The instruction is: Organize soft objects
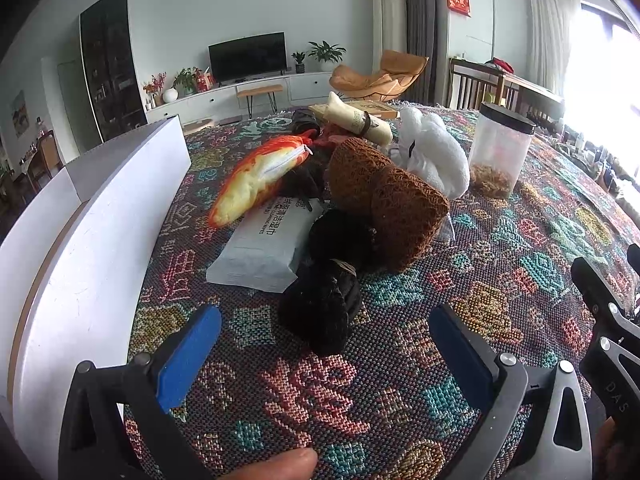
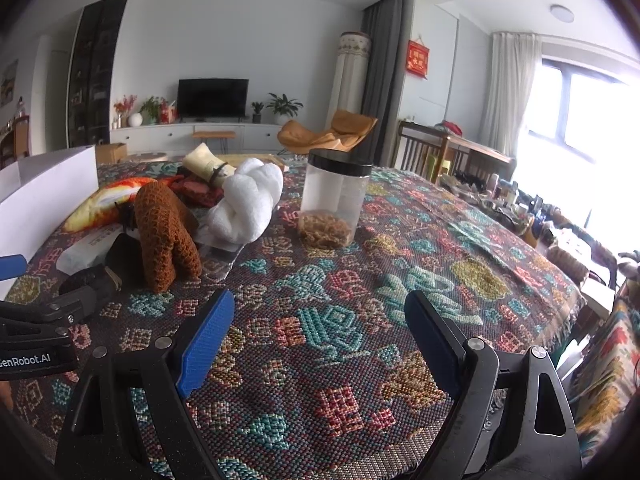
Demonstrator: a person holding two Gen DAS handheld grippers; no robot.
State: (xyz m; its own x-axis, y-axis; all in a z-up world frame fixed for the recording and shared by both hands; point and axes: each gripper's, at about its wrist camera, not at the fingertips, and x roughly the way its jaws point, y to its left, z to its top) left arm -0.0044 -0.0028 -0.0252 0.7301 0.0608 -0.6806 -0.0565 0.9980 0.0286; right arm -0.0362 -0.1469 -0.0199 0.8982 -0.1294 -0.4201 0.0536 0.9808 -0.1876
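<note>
A pile of soft things lies on the patterned tablecloth [image 1: 360,392]: a black rolled cloth [image 1: 324,308], a brown knitted piece [image 1: 396,200], a white knotted towel [image 1: 436,152], an orange-yellow plush pouch [image 1: 256,176], a cream roll [image 1: 360,120] and a grey wipes pack [image 1: 268,248]. My left gripper [image 1: 324,344] is open and empty, just short of the black cloth. My right gripper [image 2: 320,332] is open and empty over bare cloth, right of the pile. The brown piece [image 2: 164,232] and towel [image 2: 248,200] show in the right wrist view.
A white box [image 1: 100,232] stands along the left of the pile. A clear jar with a black lid [image 1: 500,148] stands right of the towel; it also shows in the right wrist view [image 2: 336,200]. The table edge [image 2: 576,312] drops off at the right.
</note>
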